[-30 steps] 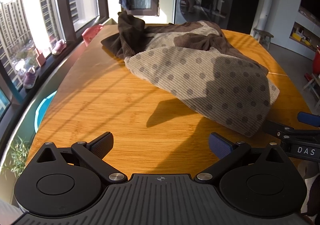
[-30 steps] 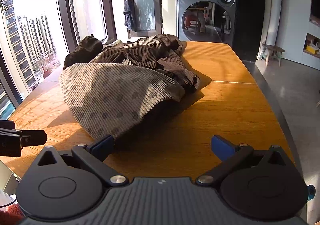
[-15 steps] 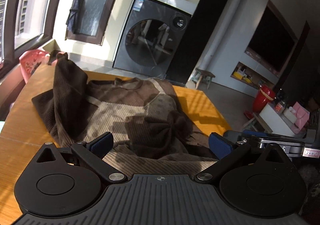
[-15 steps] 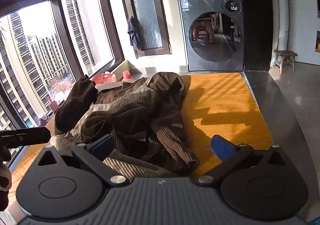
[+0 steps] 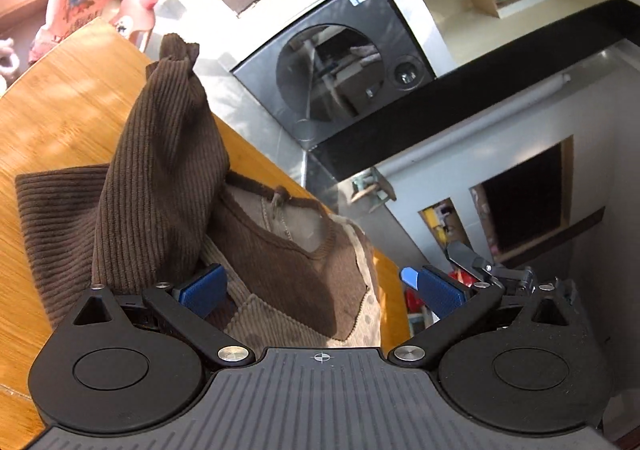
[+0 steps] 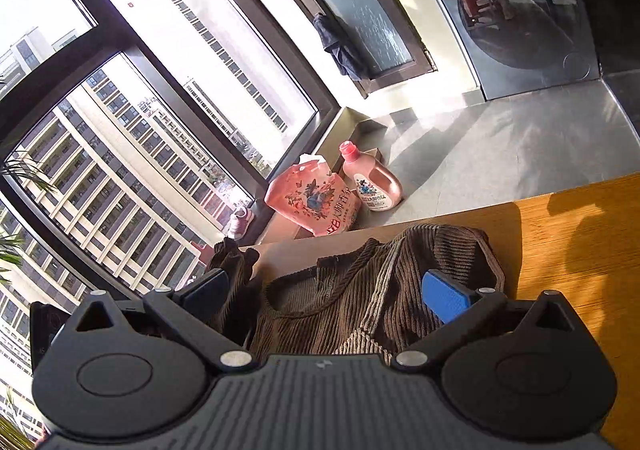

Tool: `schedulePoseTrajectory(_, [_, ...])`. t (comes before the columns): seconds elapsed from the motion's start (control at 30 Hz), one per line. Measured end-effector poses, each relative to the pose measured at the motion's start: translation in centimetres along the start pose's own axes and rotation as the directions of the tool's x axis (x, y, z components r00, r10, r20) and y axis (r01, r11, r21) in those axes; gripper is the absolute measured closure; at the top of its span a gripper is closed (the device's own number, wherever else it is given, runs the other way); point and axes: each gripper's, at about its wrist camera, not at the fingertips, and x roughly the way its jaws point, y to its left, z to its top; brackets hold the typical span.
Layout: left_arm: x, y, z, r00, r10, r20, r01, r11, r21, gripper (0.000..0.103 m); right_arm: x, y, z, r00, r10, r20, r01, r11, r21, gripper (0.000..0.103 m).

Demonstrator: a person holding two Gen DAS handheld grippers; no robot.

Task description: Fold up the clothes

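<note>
**Sweater unfolded, both hand-held grippers poised at its neckline**

Sweater [image 5: 280, 262] lying rumpled on the counter [image 5: 60, 98], one brown sleeve [image 5: 160, 186] bunched upright beside the collar. No fold visible; all folding apparently left. Left hand-held gripper [image 5: 320, 290] tilted, low over the collar, jaws wide, gripping nothing. Right hand-held gripper [image 6: 326, 292] likewise wide and empty, over the sweater's far edge.

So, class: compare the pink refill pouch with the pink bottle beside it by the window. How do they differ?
The pink refill pouch is a soft, wide bag with a floral print; the pink bottle is rigid and narrower. The bottle has a red cap; the pouch has none visible. Both are pink and stand side by side beyond the table.
</note>
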Motion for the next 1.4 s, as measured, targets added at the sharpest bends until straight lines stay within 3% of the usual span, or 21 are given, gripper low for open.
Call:
schedulePoseTrajectory(0.17, [1.2,2.0,1.0,0.996,-0.074,-0.045,0.069,0.992,-0.105,0.0,5.1,-5.1,2.1,0.974,0.21,-0.081,-0.183,0.95,0.252,0.0])
schedulePoseTrajectory(0.23, [2.1,2.0,1.3,0.998,-0.048,-0.05,0.044,0.995,-0.092,0.0,6.5,-6.0,2.0,0.974,0.205,-0.094,-0.171,0.944,0.282,0.0])
schedulePoseTrajectory(0.33, [1.7,0.7,1.5,0.994,0.11,0.014,-0.11,0.994,-0.008,0.0,7.9,-6.6,1.5,0.974,0.189,-0.129,-0.146,0.947,0.287,0.0])
schedulePoseTrajectory(0.4, [1.2,-0.3,1.7,0.973,0.22,0.07,-0.223,0.974,0.046,0.0,8.4,-6.9,1.2,0.972,0.189,-0.141,-0.141,0.945,0.295,0.0])
schedulePoseTrajectory(0.47, [0.4,-1.8,1.6,0.928,0.333,0.169,-0.355,0.927,0.123,0.0,8.4,-7.0,1.1,0.97,0.207,-0.128,-0.161,0.94,0.301,0.0])
schedulePoseTrajectory(0.53, [-1.4,-4.4,1.0,0.835,0.42,0.355,-0.511,0.831,0.22,0.0,8.3,-7.2,1.1,0.967,0.223,-0.12,-0.177,0.934,0.31,0.0])
schedulePoseTrajectory(0.6, [-3.3,-7.2,0.2,0.716,0.443,0.54,-0.642,0.722,0.259,0.0,7.9,-7.3,1.0,0.966,0.231,-0.117,-0.186,0.932,0.311,0.0])
schedulePoseTrajectory(0.63, [-4.1,-8.0,0.2,0.731,0.407,0.548,-0.615,0.742,0.269,0.0,7.8,-7.4,1.0,0.965,0.235,-0.115,-0.19,0.931,0.311,0.0])
schedulePoseTrajectory(0.7, [-4.0,-8.1,1.2,0.892,0.256,0.373,-0.373,0.884,0.284,0.0,7.7,-7.3,1.0,0.963,0.243,-0.114,-0.199,0.93,0.309,0.0])
schedulePoseTrajectory(0.73, [-3.3,-7.7,1.7,0.957,0.156,0.244,-0.219,0.941,0.258,0.0,7.7,-7.2,1.1,0.962,0.247,-0.113,-0.203,0.93,0.308,0.0])
schedulePoseTrajectory(0.77, [-1.9,-6.9,2.0,0.992,0.055,0.115,-0.076,0.979,0.19,0.0,7.8,-7.2,1.1,0.961,0.252,-0.112,-0.207,0.929,0.307,0.0])
schedulePoseTrajectory(0.8, [-0.3,-5.7,1.8,1.0,-0.005,0.02,0.003,0.994,0.106,0.0,7.8,-7.1,1.1,0.961,0.254,-0.112,-0.21,0.929,0.306,0.0])
schedulePoseTrajectory(0.83, [0.9,-4.6,1.6,1.0,-0.015,-0.027,0.017,0.998,0.055,0.0,7.9,-7.1,1.1,0.961,0.251,-0.112,-0.207,0.93,0.305,0.0])
schedulePoseTrajectory(0.93, [3.2,-1.4,1.4,0.995,0.074,-0.065,-0.075,0.997,-0.01,0.0,7.9,-7.1,0.9,0.964,0.242,-0.112,-0.199,0.933,0.301,0.0])
schedulePoseTrajectory(1.07, [0.6,-0.1,1.3,0.967,0.232,0.105,-0.231,0.973,-0.019,0.0,7.8,-7.2,0.3,0.965,0.235,-0.112,-0.199,0.944,0.265,0.0])
schedulePoseTrajectory(1.13, [-1.9,-1.8,0.9,0.9,0.345,0.268,-0.36,0.933,0.009,0.0,7.7,-7.1,0.1,0.965,0.236,-0.113,-0.205,0.949,0.238,0.0])
schedulePoseTrajectory(1.2, [-3.0,-3.3,0.7,0.887,0.335,0.319,-0.374,0.925,0.068,0.0,7.7,-6.8,0.1,0.966,0.229,-0.116,-0.2,0.955,0.22,0.0])
schedulePoseTrajectory(1.27, [-2.3,-3.3,1.0,0.962,0.191,0.193,-0.209,0.975,0.076,0.0,7.9,-6.5,0.1,0.969,0.218,-0.118,-0.19,0.959,0.208,0.0])
schedulePoseTrajectory(1.3, [-1.4,-2.8,1.1,0.985,0.118,0.125,-0.124,0.992,0.037,0.0,7.9,-6.3,0.1,0.97,0.213,-0.12,-0.186,0.962,0.202,0.0])
schedulePoseTrajectory(1.37, [0.3,-1.7,1.0,1.0,-0.014,0.02,0.015,0.999,-0.048,0.0,8.0,-6.3,0.0,0.971,0.21,-0.118,-0.184,0.962,0.2,0.0])
schedulePoseTrajectory(1.4, [1.1,-1.2,0.9,1.0,-0.024,0.008,0.024,0.997,-0.071,0.0,7.9,-6.3,0.0,0.971,0.21,-0.115,-0.184,0.962,0.203,0.0])
